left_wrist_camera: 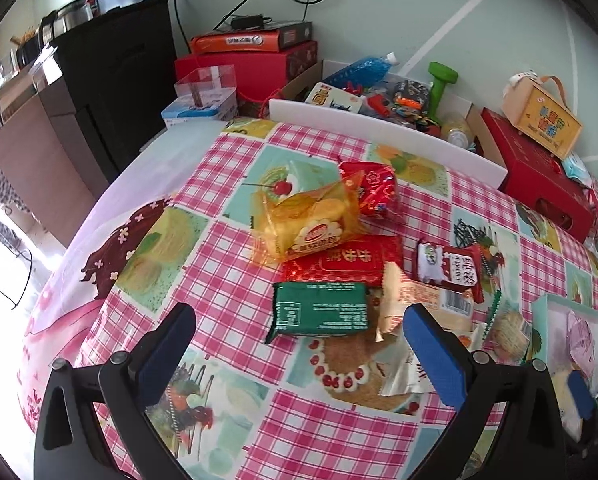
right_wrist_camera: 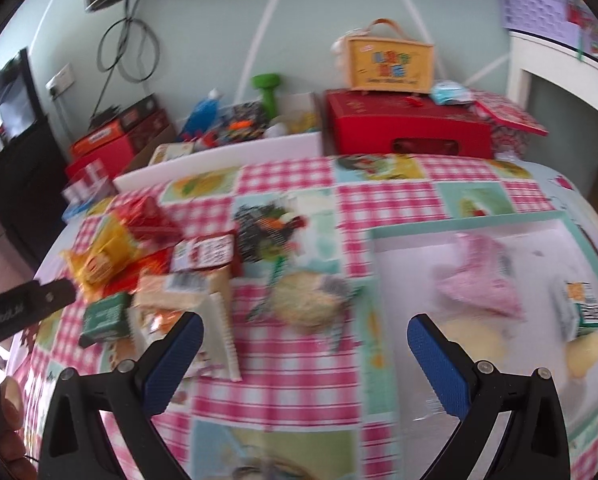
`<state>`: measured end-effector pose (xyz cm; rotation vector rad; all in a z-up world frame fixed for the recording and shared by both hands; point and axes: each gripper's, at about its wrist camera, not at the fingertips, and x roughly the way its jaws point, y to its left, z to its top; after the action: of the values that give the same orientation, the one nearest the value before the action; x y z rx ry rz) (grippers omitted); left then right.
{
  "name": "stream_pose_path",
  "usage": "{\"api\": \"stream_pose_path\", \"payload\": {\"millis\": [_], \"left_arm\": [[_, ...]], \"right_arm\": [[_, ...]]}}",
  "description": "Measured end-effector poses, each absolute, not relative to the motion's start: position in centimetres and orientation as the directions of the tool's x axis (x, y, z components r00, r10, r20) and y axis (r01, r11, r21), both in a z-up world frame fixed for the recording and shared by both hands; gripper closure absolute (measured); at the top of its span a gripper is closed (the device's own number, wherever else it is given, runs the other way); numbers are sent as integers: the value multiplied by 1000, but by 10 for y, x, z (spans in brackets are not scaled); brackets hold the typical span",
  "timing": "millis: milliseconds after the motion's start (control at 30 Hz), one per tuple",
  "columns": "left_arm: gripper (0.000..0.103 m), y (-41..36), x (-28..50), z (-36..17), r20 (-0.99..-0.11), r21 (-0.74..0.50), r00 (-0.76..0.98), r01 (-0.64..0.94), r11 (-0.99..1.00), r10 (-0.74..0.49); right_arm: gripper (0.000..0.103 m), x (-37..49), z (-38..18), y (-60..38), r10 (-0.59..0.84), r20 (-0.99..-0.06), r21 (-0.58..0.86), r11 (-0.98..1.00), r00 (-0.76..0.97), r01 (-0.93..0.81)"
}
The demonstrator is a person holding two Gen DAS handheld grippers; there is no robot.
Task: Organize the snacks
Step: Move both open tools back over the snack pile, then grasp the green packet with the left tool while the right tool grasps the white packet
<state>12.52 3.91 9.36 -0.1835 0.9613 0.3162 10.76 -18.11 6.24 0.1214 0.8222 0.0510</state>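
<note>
1. Teal-rimmed tray (right_wrist_camera: 459, 222): holds pink packet (right_wrist_camera: 479, 280) and pale wrapped snacks.
2. Snack pile (left_wrist_camera: 331, 248): loose on checked tablecloth (left_wrist_camera: 227, 320), left of tray.
3. Left gripper (left_wrist_camera: 299, 334), right gripper (right_wrist_camera: 305, 340): both spread wide, empty.

glossy plastic tablecloth (left_wrist_camera: 235, 368), shiny foil green packet (left_wrist_camera: 321, 314), crinkly clear yellow wrapper (left_wrist_camera: 307, 220)

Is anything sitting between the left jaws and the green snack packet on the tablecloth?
Nothing visible. The left gripper is open, and the green snack packet lies flat just ahead of it with only bare tablecloth between. A gold-edged packet crowds its right end.
</note>
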Motion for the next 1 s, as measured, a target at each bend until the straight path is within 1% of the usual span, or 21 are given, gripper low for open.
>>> {"api": "stream_pose_path", "payload": {"millis": [100,367,533,800,1000], "left_arm": [[0,47,130,86,-841,-22,513,-350,937,172],[0,58,144,66,-875,-42,469,-322,946,121],[0,61,150,56,-888,-68,454,-302,951,81],[0,65,160,41,-902,-102,431,-282,954,31],[0,64,169,28,-912,-115,410,-270,956,6]], "right_arm": [[0,111,54,-155,137,-742,127,990,656,-63],[0,116,34,-113,164,-775,102,986,610,-135],[0,118,21,-94,152,-795,69,984,587,-162],[0,123,5,-80,129,-818,42,985,560,-165],[0,127,3,-93,107,-815,52,992,569,-112]]}}
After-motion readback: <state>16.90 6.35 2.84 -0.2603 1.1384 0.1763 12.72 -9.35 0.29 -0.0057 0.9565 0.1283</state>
